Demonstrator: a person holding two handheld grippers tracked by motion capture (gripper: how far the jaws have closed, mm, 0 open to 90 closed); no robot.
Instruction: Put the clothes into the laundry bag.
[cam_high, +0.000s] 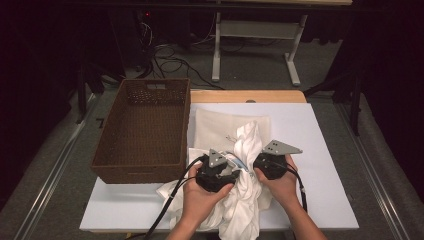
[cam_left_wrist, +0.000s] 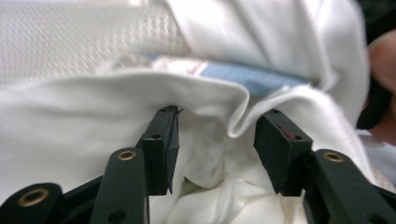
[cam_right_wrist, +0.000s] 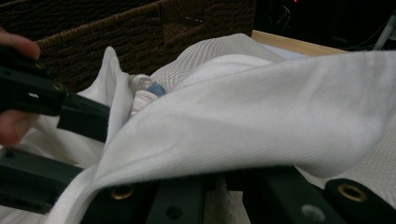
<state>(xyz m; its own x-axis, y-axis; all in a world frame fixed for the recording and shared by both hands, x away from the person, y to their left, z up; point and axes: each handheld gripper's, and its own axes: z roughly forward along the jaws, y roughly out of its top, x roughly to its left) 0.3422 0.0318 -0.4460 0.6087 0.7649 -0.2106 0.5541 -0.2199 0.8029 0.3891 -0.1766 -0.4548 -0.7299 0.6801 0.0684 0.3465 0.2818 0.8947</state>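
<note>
The right tongs (cam_high: 256, 167) pinch the white shirt (cam_high: 247, 145); the left tongs (cam_high: 231, 172) stand apart (cloth between, unpressed), so the collar could slip toward the bench (cam_high: 320, 130).

White garment (cam_high: 245, 190), bunched between both grippers: soft matt knit cloth, fine ribbed surface, smooth creased folds; a blue and white woven label (cam_left_wrist: 252, 77) sits above the left gripper's jaws.
Folded cloth (cam_high: 220, 125), beyond the grippers: off-white, matt, with a waffle-like textured weave.
Basket (cam_high: 145, 125), left of the left gripper: dark brown woven wicker, rough and matt.
Left gripper (cam_left_wrist: 217, 149): matt black plastic jaws with brass-coloured eyelets and a dull grey metal top plate.
Right gripper (cam_high: 270, 165): same black plastic, grey plate.
Table cover (cam_high: 320, 150), under the garment: smooth matt white sheet over a pale wooden tabletop (cam_high: 240, 96).
</note>
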